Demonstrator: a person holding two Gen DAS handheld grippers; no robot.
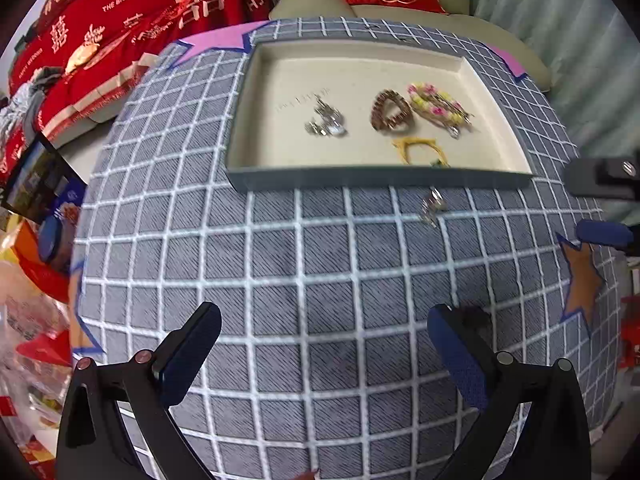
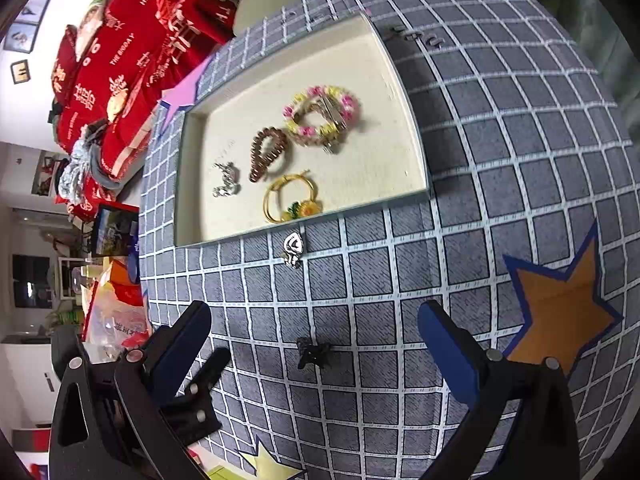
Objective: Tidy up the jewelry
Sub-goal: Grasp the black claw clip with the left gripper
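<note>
Both of my jaws stand wide apart with nothing between them, hanging over the grey checked cloth that covers the worktop. My left gripper points down at bare cloth; my right gripper has a small black clip lying on the cloth in the gap between its fingers, untouched by either pad. Ahead of both sits the shallow tray with a cream lining and a grey rim. Inside it lie a silver piece on the left, a brown beaded clip beside it, a ring of pink and yellow flowers further back, and a gold hoop with an orange flower close to the near wall. Just outside that near wall, on the cloth, rests a small silver ornament, apart from the tray. An orange star is stuck on the cloth to my right, and red bedding is piled beyond the worktop.
</note>
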